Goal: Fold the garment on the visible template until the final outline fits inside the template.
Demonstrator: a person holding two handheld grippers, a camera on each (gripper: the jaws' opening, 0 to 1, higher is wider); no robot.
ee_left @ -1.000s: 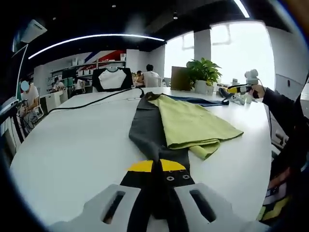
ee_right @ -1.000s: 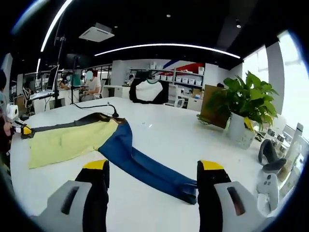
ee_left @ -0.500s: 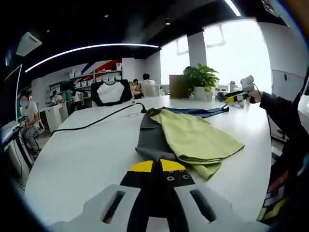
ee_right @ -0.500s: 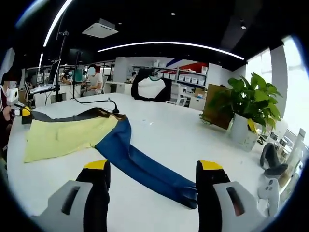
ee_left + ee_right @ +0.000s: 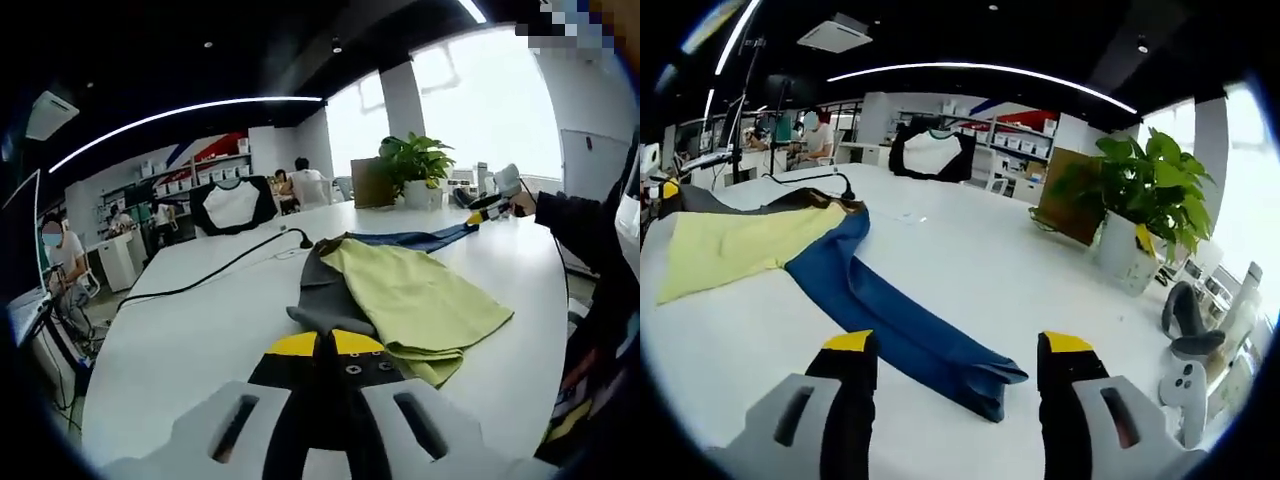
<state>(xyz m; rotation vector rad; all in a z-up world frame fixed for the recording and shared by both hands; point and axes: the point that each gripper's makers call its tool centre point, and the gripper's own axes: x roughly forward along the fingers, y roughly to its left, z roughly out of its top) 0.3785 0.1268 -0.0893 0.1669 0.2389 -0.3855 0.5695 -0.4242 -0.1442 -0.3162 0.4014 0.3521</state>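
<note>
The garment lies on the white table [image 5: 190, 330]: a yellow-green body [image 5: 415, 300], a dark grey sleeve [image 5: 320, 295] and a blue sleeve [image 5: 420, 239]. My left gripper [image 5: 325, 345] is shut on the end of the grey sleeve. In the right gripper view the blue sleeve [image 5: 890, 320] runs from the yellow-green body [image 5: 730, 240] toward me. Its cuff lies between the jaws of my open right gripper [image 5: 957, 345]. That right gripper [image 5: 487, 207] also appears in the left gripper view at the blue sleeve's far end, held by a hand.
A potted plant [image 5: 1135, 220] and a cardboard box [image 5: 1065, 205] stand at the table's far side. A white controller [image 5: 1185, 385] and a black object [image 5: 1188, 325] lie at the right. A black cable [image 5: 220, 270] crosses the table. A black-and-white shirt [image 5: 232, 205] hangs behind.
My right gripper has moved in over the blue sleeve's cuff, which now sits between its jaws. The left gripper stays shut on the grey sleeve, and its view has shifted a little.
</note>
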